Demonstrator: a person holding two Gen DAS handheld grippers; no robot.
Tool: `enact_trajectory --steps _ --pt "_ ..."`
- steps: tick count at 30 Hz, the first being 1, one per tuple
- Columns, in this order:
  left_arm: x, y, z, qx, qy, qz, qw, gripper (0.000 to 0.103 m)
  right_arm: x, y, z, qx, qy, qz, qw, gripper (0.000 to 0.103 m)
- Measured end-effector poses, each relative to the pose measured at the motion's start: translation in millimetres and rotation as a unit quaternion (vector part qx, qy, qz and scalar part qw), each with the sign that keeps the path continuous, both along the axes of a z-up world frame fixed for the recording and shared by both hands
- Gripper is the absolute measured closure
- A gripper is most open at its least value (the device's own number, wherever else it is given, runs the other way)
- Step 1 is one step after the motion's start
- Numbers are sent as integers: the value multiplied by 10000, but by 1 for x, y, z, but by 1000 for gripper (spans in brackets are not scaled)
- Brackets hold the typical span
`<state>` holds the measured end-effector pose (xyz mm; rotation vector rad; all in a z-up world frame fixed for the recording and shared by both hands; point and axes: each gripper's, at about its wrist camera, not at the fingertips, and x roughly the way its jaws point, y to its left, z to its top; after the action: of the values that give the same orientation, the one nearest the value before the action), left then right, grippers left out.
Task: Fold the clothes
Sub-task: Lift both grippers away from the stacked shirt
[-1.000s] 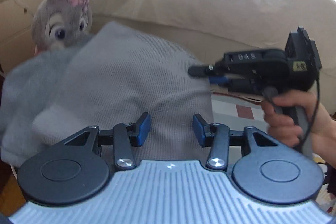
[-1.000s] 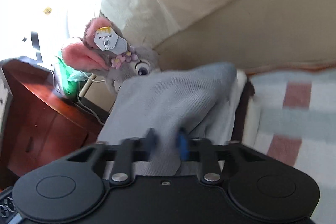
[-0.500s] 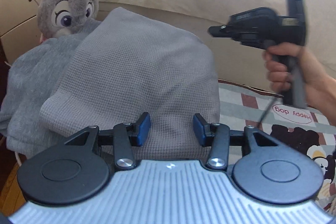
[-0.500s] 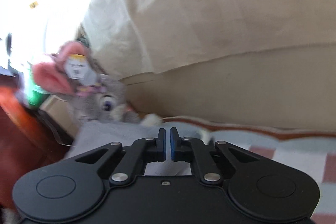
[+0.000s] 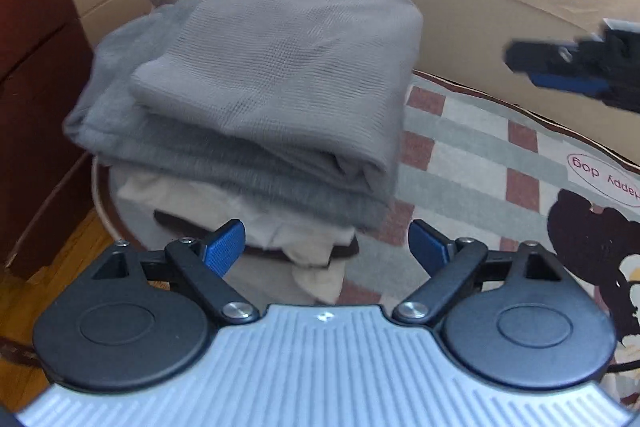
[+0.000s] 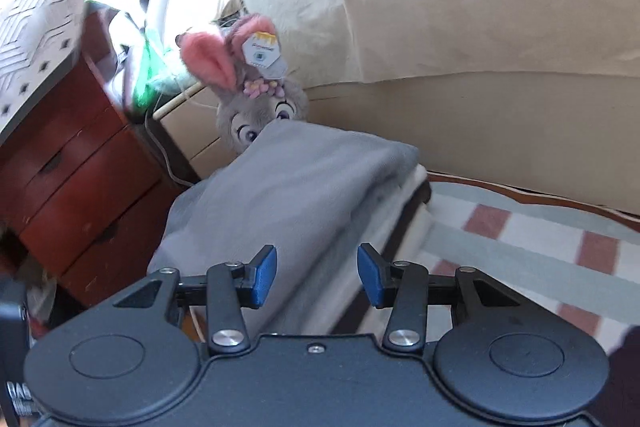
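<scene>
1. Resting atop a stack of clothes at the bed's corner, the folded grey top (image 5: 280, 67) lay squared, judged finished.
2. The left gripper (image 5: 326, 245) was spreading its jaws, nothing between them.
3. The right gripper (image 6: 316, 275) was also opening, empty, beside the toy rabbit (image 6: 256, 95).

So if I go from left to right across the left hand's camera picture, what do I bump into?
Red-brown wooden drawers → pile of folded grey clothes → checked blanket → the other gripper, poking in from the right edge.
</scene>
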<state>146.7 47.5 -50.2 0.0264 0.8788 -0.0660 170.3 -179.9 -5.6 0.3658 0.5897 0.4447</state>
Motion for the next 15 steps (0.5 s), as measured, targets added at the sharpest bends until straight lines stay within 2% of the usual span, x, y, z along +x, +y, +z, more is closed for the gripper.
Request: enact_trajectory --steps 2,3,5,8,11,15 --pt "-18 -3 10 -170 9 101 9998 12 -34 -13 6 157 -183 123 9996 40" --pt "-27 -6 15 -253 7 109 9996 9 -47 -18 9 163 -211 138 9995 39" --pt "-42 -15 21 -278 -15 126 9995 5 -73 -27 11 8 -192 133 9997 39" --pt "-61 -40 24 -74 -165 317 9993 2 -108 -41 9 -201 -101 201 9995 39" --pt "-75 -68 21 -29 70 345 9994 0 -136 -60 5 -167 -82 217 9996 39" --pt "-91 -98 19 -101 200 301 9993 0 -160 -81 0 -364 36 72 9993 39"
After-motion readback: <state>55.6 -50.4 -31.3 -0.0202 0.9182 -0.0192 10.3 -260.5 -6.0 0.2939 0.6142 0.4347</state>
